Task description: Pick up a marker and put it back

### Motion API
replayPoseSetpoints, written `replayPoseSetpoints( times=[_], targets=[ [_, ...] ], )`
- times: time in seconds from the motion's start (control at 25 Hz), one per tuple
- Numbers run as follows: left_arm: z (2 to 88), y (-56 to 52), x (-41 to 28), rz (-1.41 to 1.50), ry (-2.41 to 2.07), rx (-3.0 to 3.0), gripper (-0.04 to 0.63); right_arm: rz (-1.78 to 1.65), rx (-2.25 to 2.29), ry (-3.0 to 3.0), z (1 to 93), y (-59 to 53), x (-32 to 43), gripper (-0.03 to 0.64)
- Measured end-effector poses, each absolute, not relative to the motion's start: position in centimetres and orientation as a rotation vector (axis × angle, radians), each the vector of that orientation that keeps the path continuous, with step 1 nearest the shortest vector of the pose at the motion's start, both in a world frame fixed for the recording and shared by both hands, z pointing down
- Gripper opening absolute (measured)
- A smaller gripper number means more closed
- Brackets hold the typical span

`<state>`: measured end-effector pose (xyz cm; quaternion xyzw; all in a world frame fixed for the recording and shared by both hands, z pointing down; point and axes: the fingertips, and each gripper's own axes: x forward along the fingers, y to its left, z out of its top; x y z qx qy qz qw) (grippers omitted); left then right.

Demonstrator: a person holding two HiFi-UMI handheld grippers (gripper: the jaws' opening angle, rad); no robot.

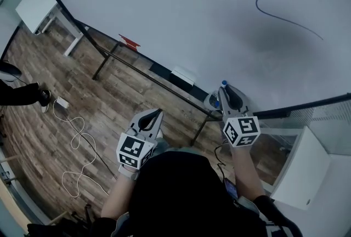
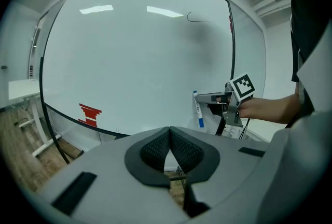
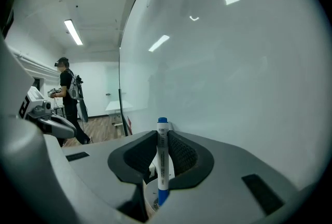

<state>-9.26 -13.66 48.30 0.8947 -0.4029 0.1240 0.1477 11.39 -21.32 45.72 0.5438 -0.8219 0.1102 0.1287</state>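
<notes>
Marker point(image 3: 162, 158); white barrel, blue cap, upright

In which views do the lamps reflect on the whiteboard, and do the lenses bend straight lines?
Left gripper view: two lamp reflections on the whiteboard, its frame bent into an arc, corners black. Right gripper view: two smaller reflections, the marker between the jaws sharp. Head view: even light, no bright spots on the board.
</notes>
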Motion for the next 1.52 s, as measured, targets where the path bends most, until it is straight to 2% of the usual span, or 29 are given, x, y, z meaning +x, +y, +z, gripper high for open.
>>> replayPoseSetpoints(
  times=[0.68,1.52],
  targets=[
    [50.2,-12.2,-11.5,0.367,-1.206,2.498,0.02,0.401,1.442,-2.278,52.5,-20.8,9.9,0.094],
    [50.8,-11.2,-10.8,0.365,-1.175,2.509,0.021,0.382,1.436,-2.253,52.6,-20.0,9.7,0.1]
  ],
)
